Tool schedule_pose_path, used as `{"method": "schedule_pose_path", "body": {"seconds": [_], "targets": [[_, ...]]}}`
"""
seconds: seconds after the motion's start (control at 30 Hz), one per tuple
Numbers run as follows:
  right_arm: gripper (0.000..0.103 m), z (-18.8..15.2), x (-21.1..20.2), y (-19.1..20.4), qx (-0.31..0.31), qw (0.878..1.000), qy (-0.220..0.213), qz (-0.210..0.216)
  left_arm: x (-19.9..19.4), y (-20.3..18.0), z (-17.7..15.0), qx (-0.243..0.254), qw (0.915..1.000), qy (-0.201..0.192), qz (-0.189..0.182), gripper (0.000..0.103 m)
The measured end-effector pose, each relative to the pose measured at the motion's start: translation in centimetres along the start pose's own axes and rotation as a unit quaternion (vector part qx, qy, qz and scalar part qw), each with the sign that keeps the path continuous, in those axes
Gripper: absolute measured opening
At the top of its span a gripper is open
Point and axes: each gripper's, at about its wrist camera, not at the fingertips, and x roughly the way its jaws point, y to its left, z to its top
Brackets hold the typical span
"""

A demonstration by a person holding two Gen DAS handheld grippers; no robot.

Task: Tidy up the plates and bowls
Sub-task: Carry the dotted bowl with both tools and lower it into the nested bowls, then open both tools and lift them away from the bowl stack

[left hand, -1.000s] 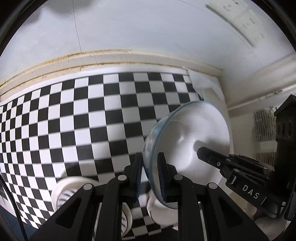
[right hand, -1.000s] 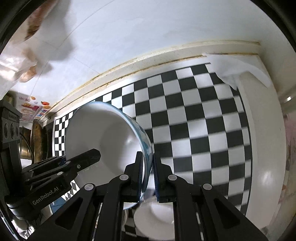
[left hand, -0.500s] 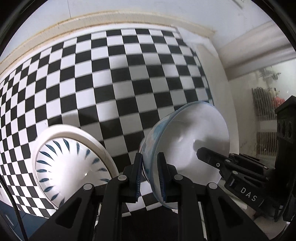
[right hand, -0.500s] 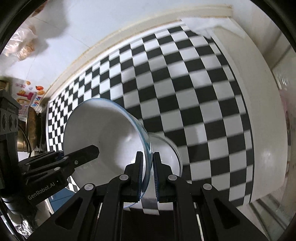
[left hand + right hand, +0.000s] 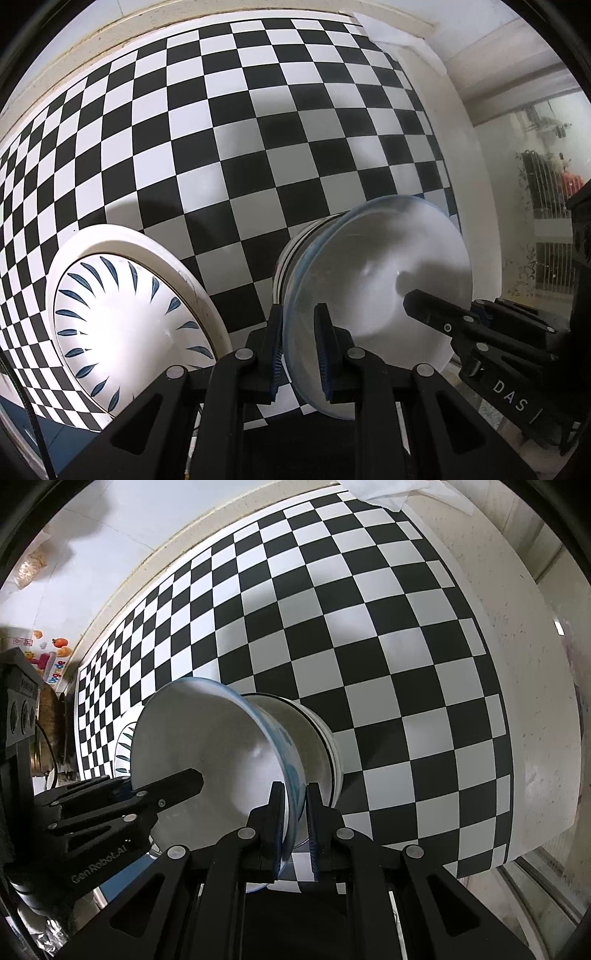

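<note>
A white bowl with a blue rim [image 5: 384,280] [image 5: 214,746] hangs between both grippers, just above a second white bowl [image 5: 317,738] [image 5: 299,243] that stands on the checkered cloth. My left gripper [image 5: 299,350] is shut on the near rim in the left wrist view. My right gripper [image 5: 295,819] is shut on the opposite rim, and each view shows the other gripper reaching into the bowl. A white plate with blue leaf marks [image 5: 122,317] lies to the left of the bowls; a sliver of it [image 5: 123,742] shows past the held bowl.
The black and white checkered cloth [image 5: 258,129] covers the counter up to a cream wall edge [image 5: 74,48]. A bare white counter strip [image 5: 517,664] runs along the right. Crumpled white paper [image 5: 384,491] sits at the far corner. Packets and a dark pan [image 5: 48,686] lie far left.
Both grippers have sunk with the bowl and tipped further downward. The counter has come closer, the patterned plate has come fully into view, and the held bowl now hangs right over the second bowl.
</note>
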Motion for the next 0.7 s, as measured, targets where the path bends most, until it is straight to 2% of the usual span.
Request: {"method": "schedule_pose_path", "body": {"seconds": [0.7], "targets": [[0.013, 0.3, 0.4, 0.4, -0.008, 0.999, 0.023, -0.022, 0.5, -1.7, -0.6, 0.032, 0.9980, -0.007, 0.054, 0.014]]}}
